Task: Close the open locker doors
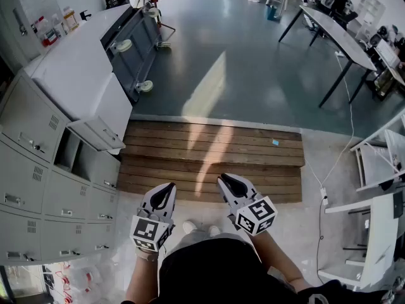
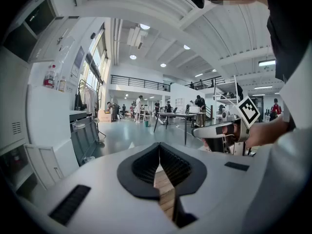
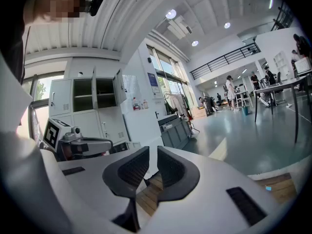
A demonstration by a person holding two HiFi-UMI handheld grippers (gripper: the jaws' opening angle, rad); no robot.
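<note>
The open locker door (image 1: 95, 134) is found at the left, swung out from the locker bank (image 1: 28, 170), its free edge turned toward the wooden platform (image 1: 209, 160). Clear planks are left ahead. The left hand-held gripper (image 1: 167, 192) is closed and empty; the right hand-held gripper (image 1: 229, 184) is parted by a slit, empty.

Person in black top (image 1: 215, 272), white shoe toes (image 1: 192, 227) just ahead of top, left tongs (image 1: 168, 189) & right tongs (image 1: 225, 180) w/ light-grey shells, black ribbed pads (image 2: 145, 165), white cube (image 1: 150, 232) w/ black sq markers on each, nearest the top.
</note>
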